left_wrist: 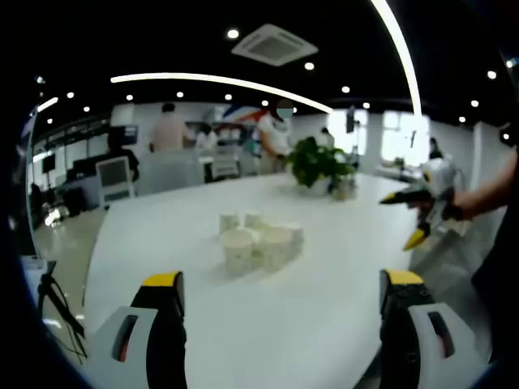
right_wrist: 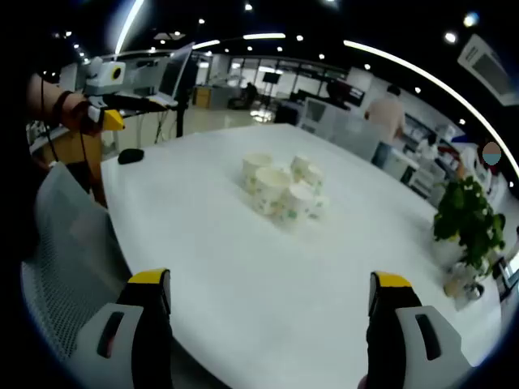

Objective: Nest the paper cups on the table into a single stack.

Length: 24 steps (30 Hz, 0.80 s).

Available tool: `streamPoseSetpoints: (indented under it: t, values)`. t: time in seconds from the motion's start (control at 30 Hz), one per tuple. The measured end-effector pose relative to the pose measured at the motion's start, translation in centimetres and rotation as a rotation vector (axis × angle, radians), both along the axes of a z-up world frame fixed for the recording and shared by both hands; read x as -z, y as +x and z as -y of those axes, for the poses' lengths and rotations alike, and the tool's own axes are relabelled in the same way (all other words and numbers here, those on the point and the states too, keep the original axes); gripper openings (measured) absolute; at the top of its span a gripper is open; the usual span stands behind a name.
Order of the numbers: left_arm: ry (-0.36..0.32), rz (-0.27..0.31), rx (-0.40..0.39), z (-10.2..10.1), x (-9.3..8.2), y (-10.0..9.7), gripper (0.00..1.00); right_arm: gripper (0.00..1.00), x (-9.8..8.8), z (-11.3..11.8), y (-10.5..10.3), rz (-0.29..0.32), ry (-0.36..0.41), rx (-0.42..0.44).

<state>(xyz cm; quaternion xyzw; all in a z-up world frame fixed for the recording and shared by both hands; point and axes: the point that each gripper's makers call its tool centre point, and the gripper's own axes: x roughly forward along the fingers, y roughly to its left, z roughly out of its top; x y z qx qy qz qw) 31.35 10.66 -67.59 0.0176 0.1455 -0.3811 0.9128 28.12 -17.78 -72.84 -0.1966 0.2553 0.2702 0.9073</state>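
Note:
Several white paper cups (left_wrist: 258,241) with a faint print stand upright in a loose cluster near the middle of the white table (left_wrist: 308,316). In the right gripper view the same cups (right_wrist: 282,189) sit ahead and slightly left. My left gripper (left_wrist: 282,285) is open, its yellow-tipped jaws wide apart, well short of the cups. My right gripper (right_wrist: 270,285) is open too, held back from the cluster over the table's edge. The right gripper (left_wrist: 415,217) also appears at the right of the left gripper view, and the left gripper (right_wrist: 112,113) at the upper left of the right gripper view.
A potted green plant (left_wrist: 319,164) stands at the far side of the table, also seen as the plant (right_wrist: 468,220). A dark object (right_wrist: 130,156) lies near one table corner. A mesh chair (right_wrist: 69,259) stands beside the table. People stand in the office behind.

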Motion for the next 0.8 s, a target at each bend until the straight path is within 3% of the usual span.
streamPoseSetpoints:
  t: [0.8]
  values:
    - [0.016, 0.006, 0.017, 0.40, 0.05, -0.23, 0.99, 1.00, 0.18, -0.15, -0.22, -0.006, -0.009, -0.005]
